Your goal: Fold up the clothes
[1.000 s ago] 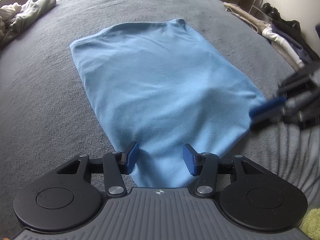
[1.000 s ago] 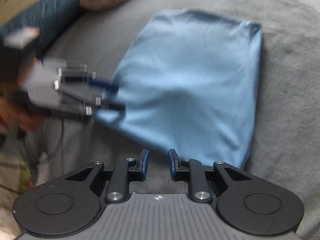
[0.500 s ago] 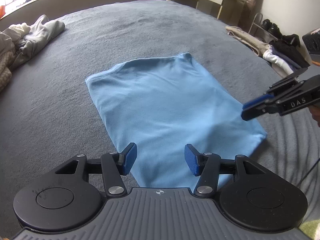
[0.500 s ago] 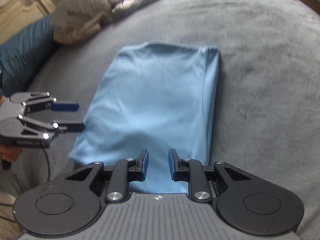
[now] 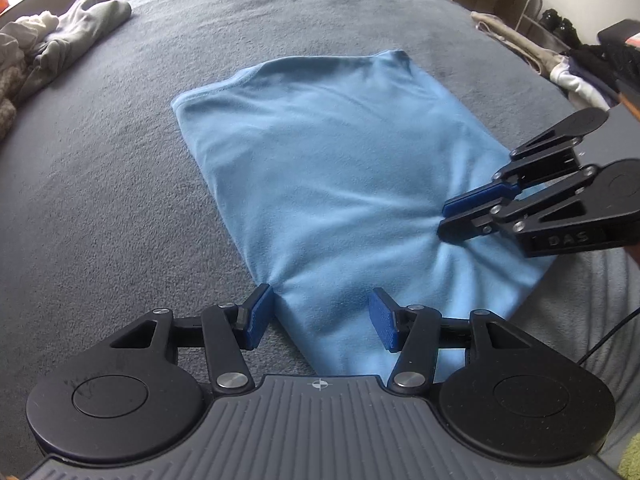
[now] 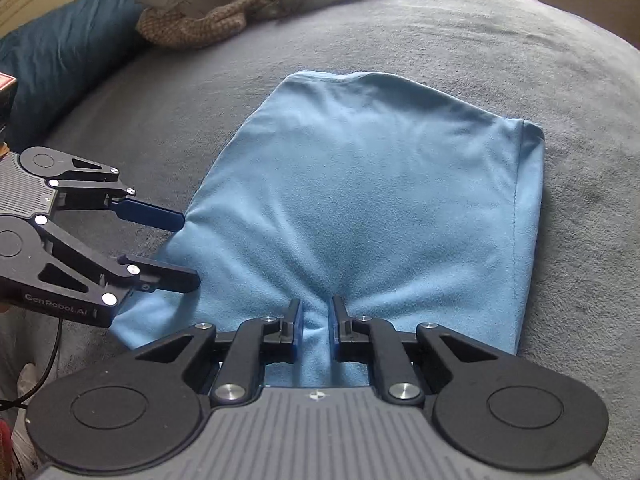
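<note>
A light blue garment (image 5: 340, 168) lies folded into a long rectangle on the grey bed cover (image 5: 120, 200). My left gripper (image 5: 322, 312) is open over its near left corner, the cloth lying loose between the fingers. In the right wrist view the same gripper (image 6: 188, 248) stands at the left, jaws apart at the garment's (image 6: 380, 200) edge. My right gripper (image 6: 316, 312) is closing on a raised ridge of the cloth at the near edge, and creases fan out from the pinch. The left wrist view shows that right gripper (image 5: 442, 222) at the right side.
A heap of grey and knitted clothes (image 6: 240, 4) and a dark blue pillow (image 6: 68, 68) lie at the far left of the bed. More clothes (image 5: 576, 76) are piled beyond the right edge. A black cable (image 6: 48, 364) hangs at the near left.
My right gripper has come down from above the bed onto the garment's near edge, and its jaws have narrowed around a ridge of cloth. My left gripper has edged closer to the near left corner.
</note>
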`<state>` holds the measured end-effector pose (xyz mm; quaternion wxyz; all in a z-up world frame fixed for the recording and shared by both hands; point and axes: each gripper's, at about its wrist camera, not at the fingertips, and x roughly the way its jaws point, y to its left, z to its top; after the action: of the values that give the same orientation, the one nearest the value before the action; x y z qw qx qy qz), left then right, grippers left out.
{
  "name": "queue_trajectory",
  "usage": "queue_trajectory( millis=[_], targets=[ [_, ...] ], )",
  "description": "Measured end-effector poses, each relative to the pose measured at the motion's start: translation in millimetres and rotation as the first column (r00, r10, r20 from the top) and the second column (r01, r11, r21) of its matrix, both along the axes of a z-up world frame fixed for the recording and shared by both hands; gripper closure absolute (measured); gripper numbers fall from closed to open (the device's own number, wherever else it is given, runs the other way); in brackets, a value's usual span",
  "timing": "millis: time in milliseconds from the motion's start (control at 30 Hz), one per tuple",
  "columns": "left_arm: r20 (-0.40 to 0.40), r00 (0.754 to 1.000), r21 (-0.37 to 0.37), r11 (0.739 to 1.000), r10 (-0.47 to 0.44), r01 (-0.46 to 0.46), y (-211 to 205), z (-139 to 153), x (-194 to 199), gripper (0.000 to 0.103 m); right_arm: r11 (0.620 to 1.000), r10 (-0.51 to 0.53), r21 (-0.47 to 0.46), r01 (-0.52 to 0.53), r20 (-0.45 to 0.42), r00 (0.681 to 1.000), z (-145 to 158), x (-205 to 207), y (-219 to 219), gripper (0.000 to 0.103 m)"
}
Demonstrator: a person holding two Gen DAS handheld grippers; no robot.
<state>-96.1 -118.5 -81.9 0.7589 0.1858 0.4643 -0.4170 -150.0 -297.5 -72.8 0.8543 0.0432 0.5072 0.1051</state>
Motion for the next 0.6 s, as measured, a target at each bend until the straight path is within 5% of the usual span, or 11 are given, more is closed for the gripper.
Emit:
queue_trajectory(
  millis=[600],
  targets=[
    [0.007, 1.000, -0.021, 1.000, -0.014, 0.015, 4.0, 0.3, 1.6, 0.049, 0.992, -0.007, -0.124, 0.006, -0.006, 1.000, 5.5, -7.0, -1.4, 0.089]
  ],
)
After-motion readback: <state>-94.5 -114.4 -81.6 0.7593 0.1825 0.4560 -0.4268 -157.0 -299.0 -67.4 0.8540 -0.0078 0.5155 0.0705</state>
